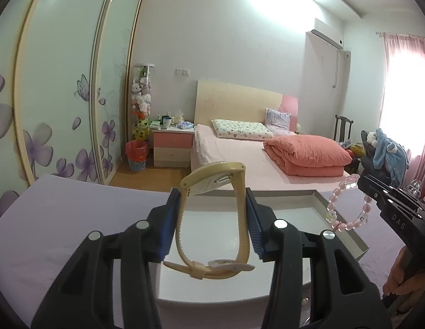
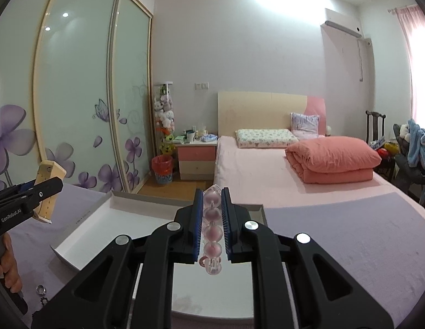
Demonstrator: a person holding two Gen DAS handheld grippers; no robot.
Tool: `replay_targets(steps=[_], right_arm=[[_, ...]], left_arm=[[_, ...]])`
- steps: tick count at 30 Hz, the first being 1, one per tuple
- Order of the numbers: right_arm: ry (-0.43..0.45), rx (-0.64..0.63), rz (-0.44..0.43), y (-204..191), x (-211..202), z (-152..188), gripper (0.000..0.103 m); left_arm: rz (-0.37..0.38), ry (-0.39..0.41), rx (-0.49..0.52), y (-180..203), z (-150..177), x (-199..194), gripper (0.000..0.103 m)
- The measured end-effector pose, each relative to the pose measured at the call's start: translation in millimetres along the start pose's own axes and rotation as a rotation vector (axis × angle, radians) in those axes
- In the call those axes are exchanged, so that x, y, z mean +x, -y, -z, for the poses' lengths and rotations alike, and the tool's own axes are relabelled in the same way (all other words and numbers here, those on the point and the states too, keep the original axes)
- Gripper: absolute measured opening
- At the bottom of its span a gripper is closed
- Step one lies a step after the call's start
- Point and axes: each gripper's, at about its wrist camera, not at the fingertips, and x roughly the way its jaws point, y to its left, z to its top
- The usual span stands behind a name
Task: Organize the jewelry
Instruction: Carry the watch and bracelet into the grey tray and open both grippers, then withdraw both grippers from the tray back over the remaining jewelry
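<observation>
Left claw clamping cream watch, right claw pinching pink bead bracelet. Lower both gently into white box, probably empty, then release.

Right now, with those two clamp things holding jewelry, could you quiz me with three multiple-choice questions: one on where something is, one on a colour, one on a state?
1. Where does the small metal ring lie?
A. on the purple cloth beside the box
B. inside the box
C. on the bed

2. What colour are the bracelet's round beads?
A. green
B. pink
C. black

3. How is the watch strap?
A. buckled into a loop
B. lying flat and open
C. broken in two

Answers:
1. A: the ring rests on the purple cloth, outside the white box.
2. B: the bracelet in the right gripper shows pink beads.
3. A: the watch in the left gripper forms a closed loop, its buckle fastened.
</observation>
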Motion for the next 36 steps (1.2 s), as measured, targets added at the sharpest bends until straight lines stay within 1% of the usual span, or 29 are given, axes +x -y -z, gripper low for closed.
replay_targets(steps=[3, 8, 10, 12, 13, 14, 23, 30, 36], right_arm=[[-0.025, 0.000, -0.005, -2, 8, 2, 0.014], [-0.039, -0.010, -0.018, -5, 12, 4, 0.015], [-0.031, -0.008, -0.022, -7, 11, 2, 0.016], [-0.022, -0.005, -0.022, -5, 10, 0, 0.022], [-0.014, 0.000, -0.025, -4, 8, 0, 0.032], [-0.010, 0.001, -0.027, -4, 8, -2, 0.039], [0.003, 0.002, -0.023, -4, 5, -5, 0.040], [0.021, 0.016, -0.015, 0, -3, -9, 0.041], [0.026, 0.019, -0.018, -1, -16, -7, 0.046]], left_arm=[[0.004, -0.018, 0.006, 2, 6, 9, 0.046], [0.004, -0.033, 0.008, 3, 10, 18, 0.047], [0.005, -0.033, 0.008, 4, 8, 19, 0.050], [0.002, -0.025, 0.009, 5, 9, 18, 0.050], [0.000, -0.018, 0.013, 5, 10, 17, 0.051], [-0.002, -0.014, 0.016, 5, 9, 17, 0.051], [-0.004, 0.001, 0.028, 4, 5, 12, 0.052], [-0.015, 0.012, 0.024, -1, 4, -1, 0.053], [-0.018, 0.017, 0.023, -6, 8, -19, 0.056]])
